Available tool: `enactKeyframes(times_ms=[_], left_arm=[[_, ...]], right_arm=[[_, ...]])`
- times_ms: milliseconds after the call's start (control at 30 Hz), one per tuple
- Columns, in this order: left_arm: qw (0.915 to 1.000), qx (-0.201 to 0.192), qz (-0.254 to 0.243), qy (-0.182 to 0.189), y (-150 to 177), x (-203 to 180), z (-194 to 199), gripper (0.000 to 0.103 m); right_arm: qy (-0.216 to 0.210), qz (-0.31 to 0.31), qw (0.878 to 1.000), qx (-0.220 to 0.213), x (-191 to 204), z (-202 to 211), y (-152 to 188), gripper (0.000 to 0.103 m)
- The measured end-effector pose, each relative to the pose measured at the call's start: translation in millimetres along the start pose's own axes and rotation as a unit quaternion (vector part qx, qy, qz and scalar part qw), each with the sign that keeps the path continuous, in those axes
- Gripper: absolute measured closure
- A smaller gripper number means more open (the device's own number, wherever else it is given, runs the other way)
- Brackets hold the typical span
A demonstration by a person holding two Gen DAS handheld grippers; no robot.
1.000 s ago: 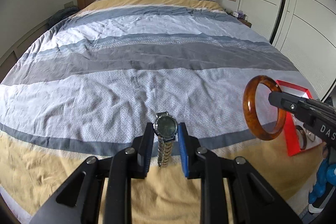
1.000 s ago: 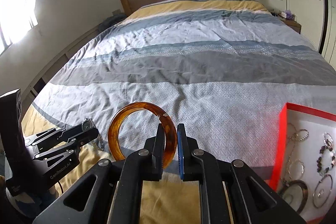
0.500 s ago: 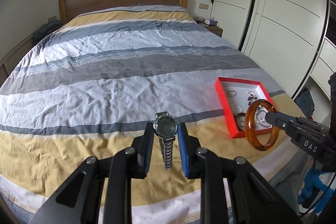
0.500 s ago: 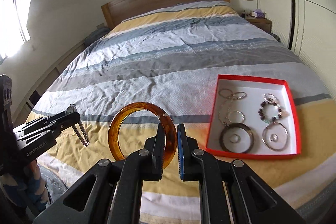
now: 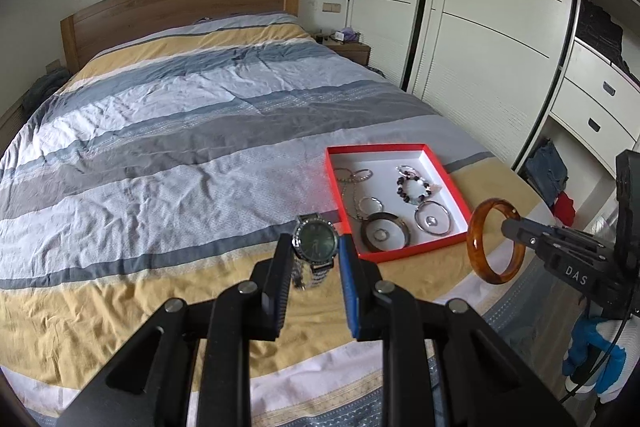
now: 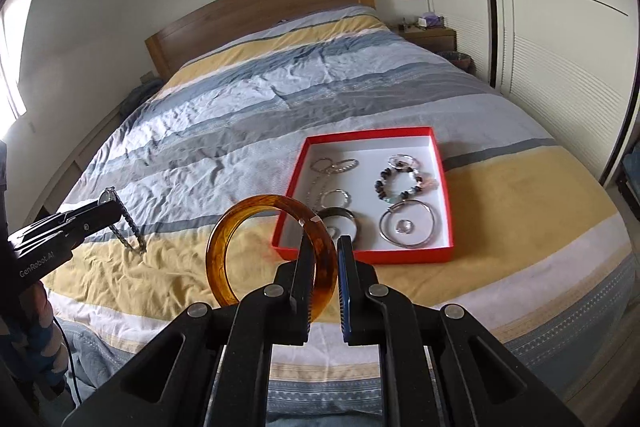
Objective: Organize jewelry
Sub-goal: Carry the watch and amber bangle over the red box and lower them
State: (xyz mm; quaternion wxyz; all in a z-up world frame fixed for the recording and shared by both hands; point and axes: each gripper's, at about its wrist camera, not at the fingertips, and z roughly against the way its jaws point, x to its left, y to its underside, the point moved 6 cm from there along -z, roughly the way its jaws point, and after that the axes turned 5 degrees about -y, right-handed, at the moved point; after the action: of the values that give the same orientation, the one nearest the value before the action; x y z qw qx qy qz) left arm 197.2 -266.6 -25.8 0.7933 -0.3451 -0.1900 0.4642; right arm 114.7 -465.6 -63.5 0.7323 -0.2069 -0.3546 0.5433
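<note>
My left gripper (image 5: 315, 247) is shut on a silver watch (image 5: 316, 245) with a dark green dial, its metal band hanging below. In the right wrist view that left gripper (image 6: 107, 206) and the watch (image 6: 108, 195) show at the left, above the bed. My right gripper (image 6: 325, 245) is shut on an amber bangle (image 6: 240, 223), held upright; the same right gripper (image 5: 507, 227) and bangle (image 5: 476, 239) appear at the right of the left wrist view. A red box (image 6: 438, 163) with a white inside lies on the bed, holding several rings, bangles and a bead bracelet (image 6: 400, 181).
The bed (image 5: 160, 147) has a striped grey, white and yellow cover and a wooden headboard (image 5: 180, 3). White wardrobe doors (image 5: 480, 7) stand along the right. A nightstand (image 6: 430, 37) sits beside the headboard. Clothes (image 5: 546, 171) lie on the floor by the wardrobe.
Both grippers have swung to the right along the bed's foot and risen a little. The red box has come fully into both views. The watch and the bangle stay held.
</note>
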Motion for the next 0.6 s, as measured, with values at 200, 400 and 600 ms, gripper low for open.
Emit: enactKeyframes(times_ms=[200,400,600], left_arm=[[0.9992,0.016,-0.036,0.011,-11.6,-32.5,-34.3,0.082],[0.9970,0.041,-0.062,0.020,-22.6,-61.6,-89.9,0.082],[0.9953,0.060,-0.073,0.021,-40.3,-78.9,-152.2,0.082]], right_arm=[[0.018,-0.004,1.000,0.014,-33.8,-16.2,-5.2,0.092],[0.036,0.006,0.999,0.032,-63.3,-56.4,-27.6,0.092],[0.050,0.019,0.997,0.058,-85.1,-111.8,-53.5,0.092]])
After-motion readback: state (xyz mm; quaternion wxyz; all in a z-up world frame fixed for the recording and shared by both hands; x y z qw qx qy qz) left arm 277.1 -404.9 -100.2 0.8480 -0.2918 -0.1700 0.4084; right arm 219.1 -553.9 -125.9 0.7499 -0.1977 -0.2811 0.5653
